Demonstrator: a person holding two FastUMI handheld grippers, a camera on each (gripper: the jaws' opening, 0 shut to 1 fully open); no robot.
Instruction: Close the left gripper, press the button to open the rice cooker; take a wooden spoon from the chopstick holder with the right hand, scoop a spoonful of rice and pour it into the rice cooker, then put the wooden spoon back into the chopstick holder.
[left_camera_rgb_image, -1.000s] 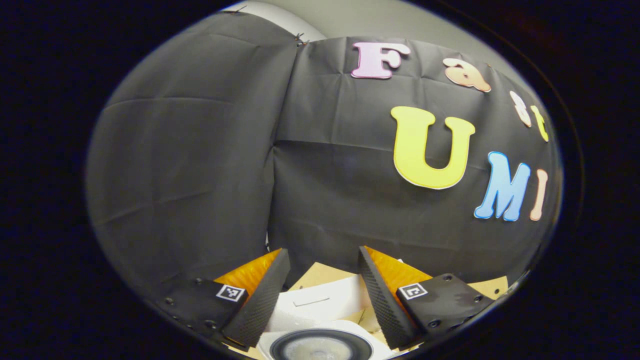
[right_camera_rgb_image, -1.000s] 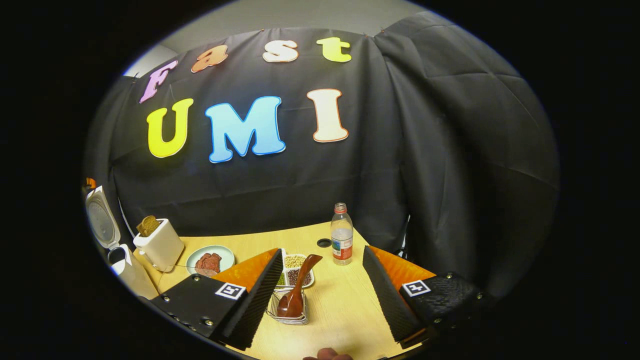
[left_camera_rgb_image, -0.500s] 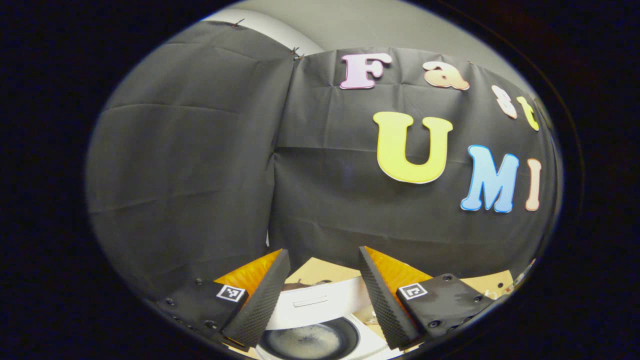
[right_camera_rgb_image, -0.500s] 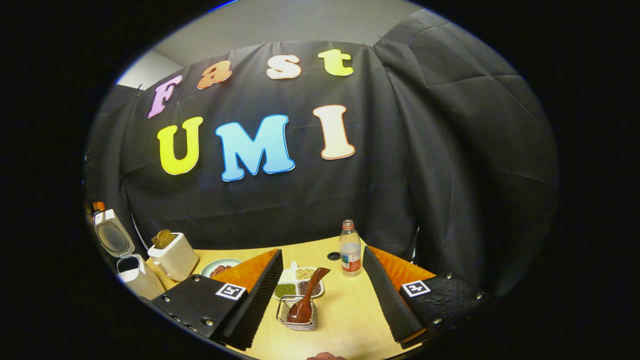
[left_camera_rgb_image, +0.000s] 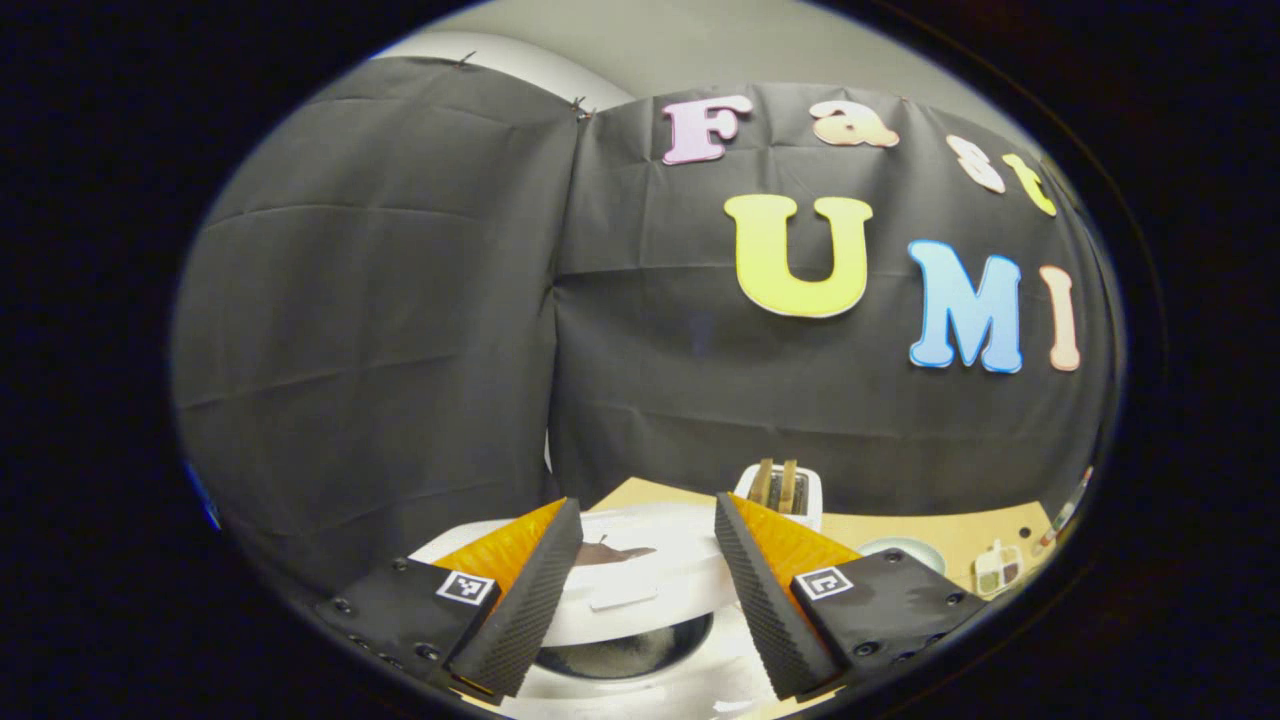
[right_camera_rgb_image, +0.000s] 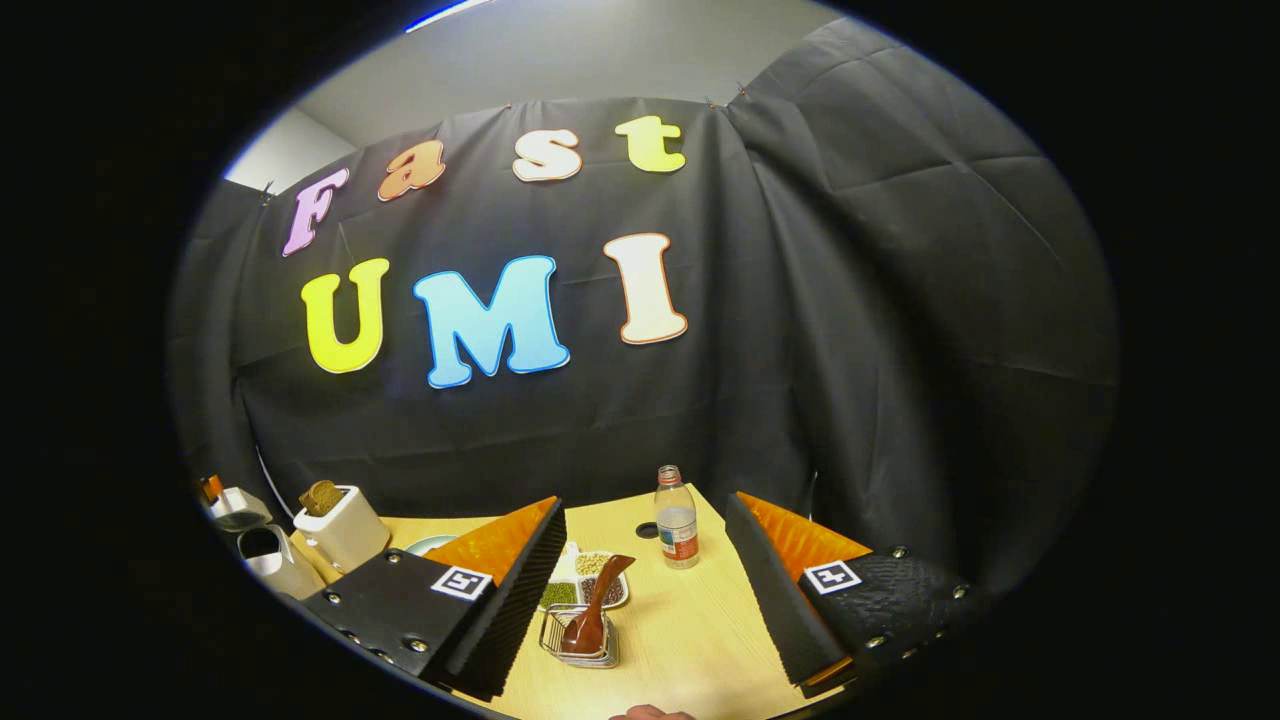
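both tools agape — left tool (left_camera_rgb_image: 640, 600) over rice cooker (left_camera_rgb_image: 640, 590); right tool (right_camera_rgb_image: 645, 600) nr wooden spoon (right_camera_rgb_image: 592, 615)

The left gripper (left_camera_rgb_image: 640, 590) is seen with its jaws spread apart, held over the white rice cooker (left_camera_rgb_image: 640, 600). The cooker's lid is raised, and the dark inner pot (left_camera_rgb_image: 625, 655) is exposed below it. Behind the cooker, a white toaster (left_camera_rgb_image: 782, 493) with two brown bread slices is set on the light wooden table (left_camera_rgb_image: 950, 528). Right of the cooker, past the toaster, a pale green plate (left_camera_rgb_image: 900, 550) and a small white divided dish (left_camera_rgb_image: 997, 568) are found.
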